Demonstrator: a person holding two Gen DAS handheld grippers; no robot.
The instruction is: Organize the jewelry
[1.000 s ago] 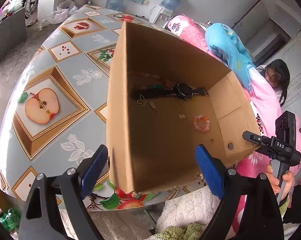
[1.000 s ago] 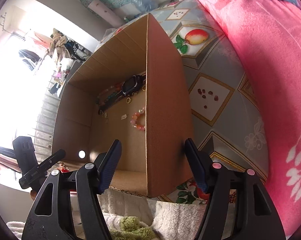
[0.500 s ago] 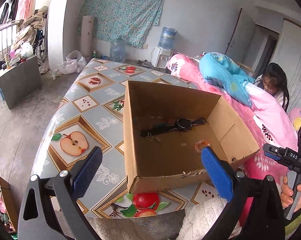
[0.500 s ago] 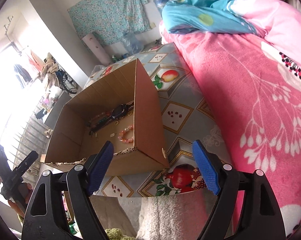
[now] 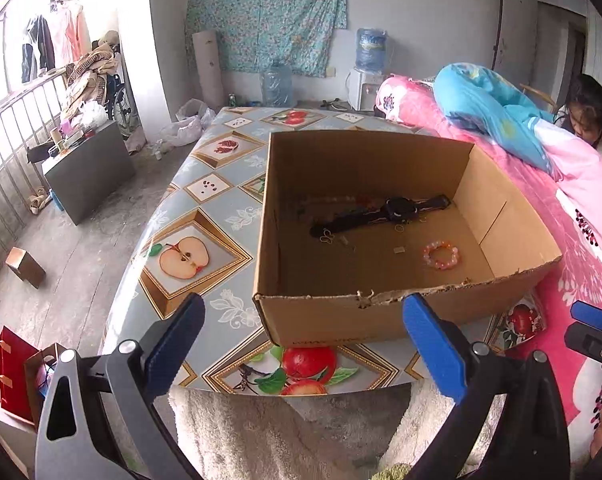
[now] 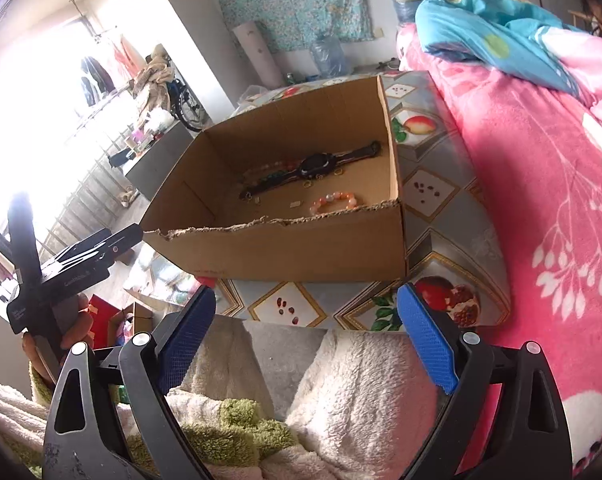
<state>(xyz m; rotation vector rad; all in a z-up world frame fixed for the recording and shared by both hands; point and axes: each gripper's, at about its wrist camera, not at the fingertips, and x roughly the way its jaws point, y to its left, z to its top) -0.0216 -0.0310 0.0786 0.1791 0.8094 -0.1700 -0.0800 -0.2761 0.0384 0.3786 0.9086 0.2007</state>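
Jewelry lies loose on the floor of an open cardboard box [image 5: 325, 320] that stands on a table covered with a fruit-patterned cloth [image 5: 205, 216], close to the table's near edge. Inside, a black watch [image 5: 397, 209] stretches along the box's far wall, its strap running toward the far right corner. Beside it, against the same wall, sits a string of mixed beads [image 6: 273, 168]. A pink and orange beaded bracelet [image 5: 441, 255] rests nearer the torn front wall, toward the right side, well apart from the watch. Several small gold rings and tiny pieces [image 5: 327, 236] are scattered between the watch and the bracelet; they are too small to tell apart.

The left gripper [image 5: 301, 348] hovers in front of the box's front wall, its blue pads spread wide with nothing between them. The right gripper [image 6: 305, 332] hangs over a fluffy white blanket [image 6: 357, 384] at the table's near edge, short of the box; its jaws are opening and hold nothing. From the right wrist view, the left gripper's black body and the hand [image 6: 73, 324] that grips it show at the left.

A pink flowered quilt [image 6: 541, 200] borders the table's right edge, with a blue blanket [image 5: 485, 108] piled on it.
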